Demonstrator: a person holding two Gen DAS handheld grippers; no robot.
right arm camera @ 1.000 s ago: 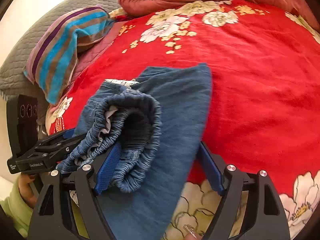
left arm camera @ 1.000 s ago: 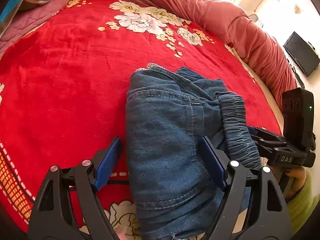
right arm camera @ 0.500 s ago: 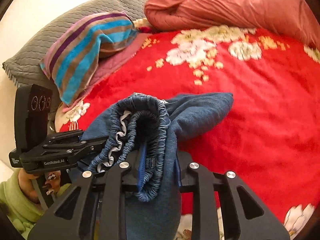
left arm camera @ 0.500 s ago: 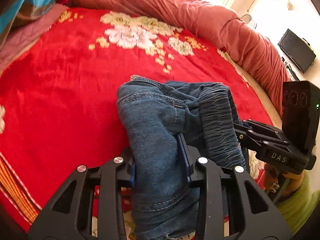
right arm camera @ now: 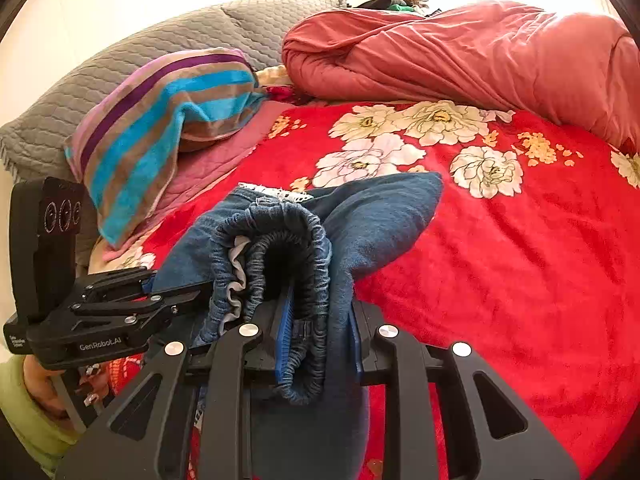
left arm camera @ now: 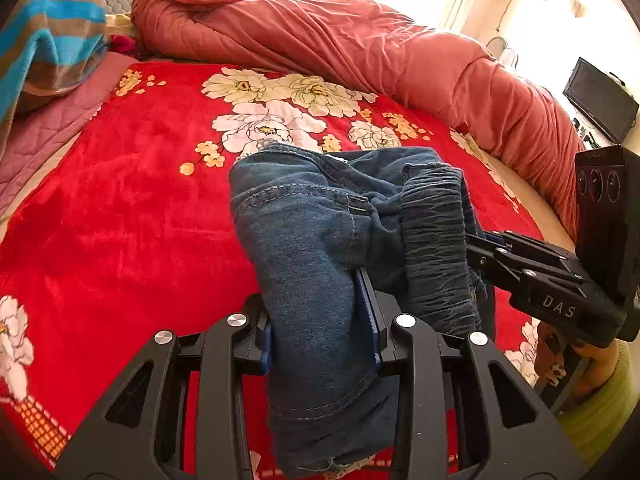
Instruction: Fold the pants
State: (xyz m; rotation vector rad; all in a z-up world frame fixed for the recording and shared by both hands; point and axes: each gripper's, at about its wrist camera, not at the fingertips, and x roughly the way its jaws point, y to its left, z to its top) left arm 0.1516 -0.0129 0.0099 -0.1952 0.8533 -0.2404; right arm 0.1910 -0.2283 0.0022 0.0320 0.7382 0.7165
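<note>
On the right gripper (left arm camera: 476,246), white letters read "DAS"; on the left gripper (right arm camera: 180,288), "GenRobot.AI". Both are clamped on the blue pants (left arm camera: 320,240), which bunch between their blue pads just above the red flowered blanket (left arm camera: 120,220).

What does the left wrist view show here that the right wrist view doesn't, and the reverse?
Left wrist only: a dark screen by the wall, and the pants' stitched seam side. Right wrist only: the grey quilted pillow and the pants' open elastic waistband. Both: the blue pants clamped by the left gripper and right gripper, red floral blanket, striped towel, rolled pink quilt.
</note>
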